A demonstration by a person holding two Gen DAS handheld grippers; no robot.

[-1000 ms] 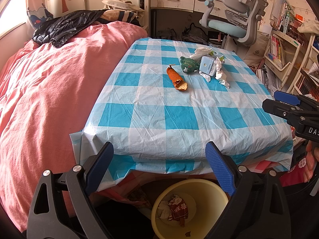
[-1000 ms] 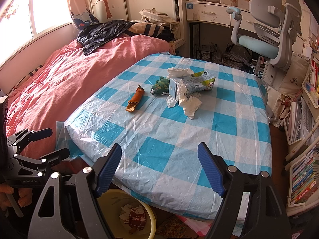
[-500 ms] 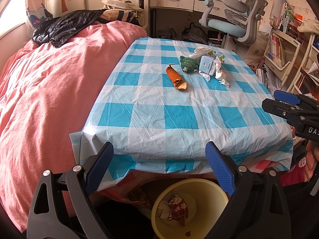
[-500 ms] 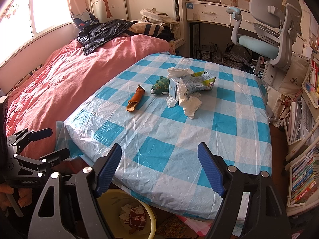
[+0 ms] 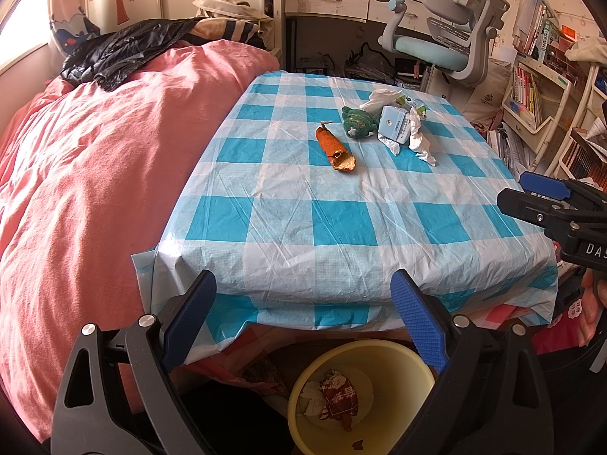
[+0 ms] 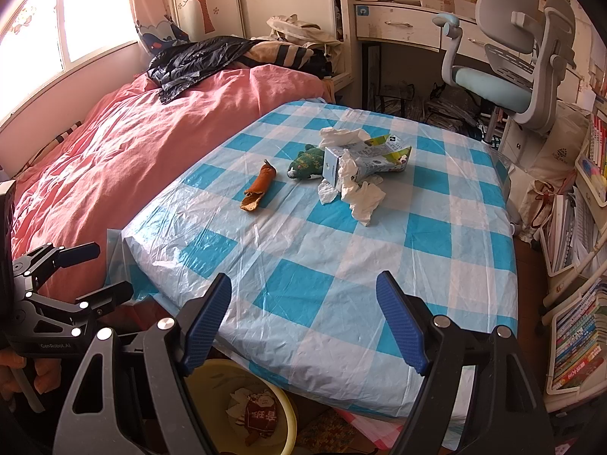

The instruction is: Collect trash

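Observation:
Trash lies at the far middle of the blue-checked table (image 5: 341, 227): an orange peel (image 5: 335, 148), a green crumpled wrapper (image 5: 356, 123), a light-blue milk carton (image 5: 396, 127) and white tissues (image 5: 419, 142). The same pile shows in the right wrist view: peel (image 6: 260, 187), wrapper (image 6: 305, 163), carton (image 6: 364, 159), tissues (image 6: 360, 193). A yellow bin (image 5: 360, 398) with scraps stands on the floor under the near table edge. My left gripper (image 5: 303, 322) and right gripper (image 6: 303, 318) are open and empty, both near the front edge above the bin (image 6: 242, 409).
A pink-covered bed (image 5: 95, 170) borders the table on the left, with a black jacket (image 5: 125, 47) on it. A grey office chair (image 5: 451, 38) and desk stand behind. Bookshelves (image 6: 576, 303) crowd the right side.

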